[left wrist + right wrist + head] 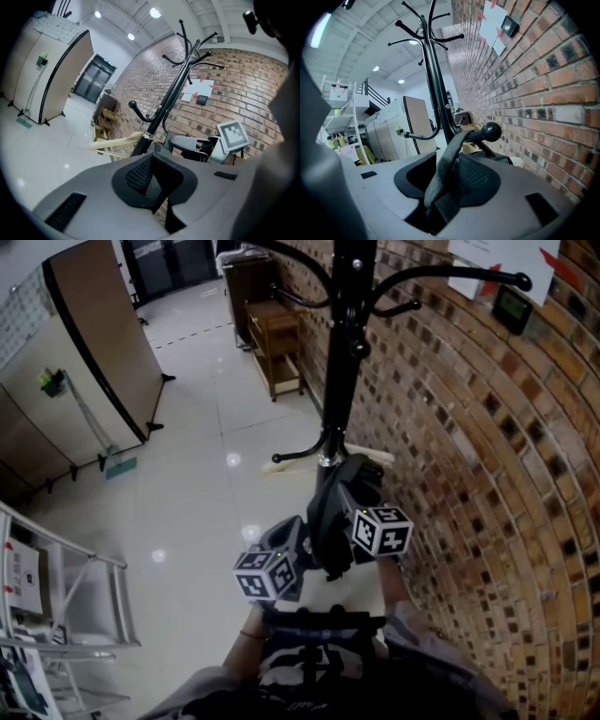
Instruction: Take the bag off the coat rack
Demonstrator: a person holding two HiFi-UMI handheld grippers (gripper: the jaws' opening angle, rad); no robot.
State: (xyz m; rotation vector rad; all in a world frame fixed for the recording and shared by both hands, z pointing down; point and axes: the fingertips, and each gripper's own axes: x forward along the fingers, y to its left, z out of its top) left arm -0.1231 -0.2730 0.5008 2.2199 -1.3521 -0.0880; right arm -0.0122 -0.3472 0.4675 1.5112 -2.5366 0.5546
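The black coat rack stands close to the brick wall. A dark bag hangs low on its pole. In the right gripper view the bag's dark strap runs up over a ball-tipped hook and lies between the jaws of my right gripper, which stand apart and do not press on it. In the head view the right gripper reaches into the top of the bag. My left gripper sits just left of the bag, open with nothing between its jaws.
The brick wall runs along the right, with papers and a small device fixed to it. A wooden shelf unit stands behind the rack. A folding partition and a white metal frame are on the left, across glossy tiled floor.
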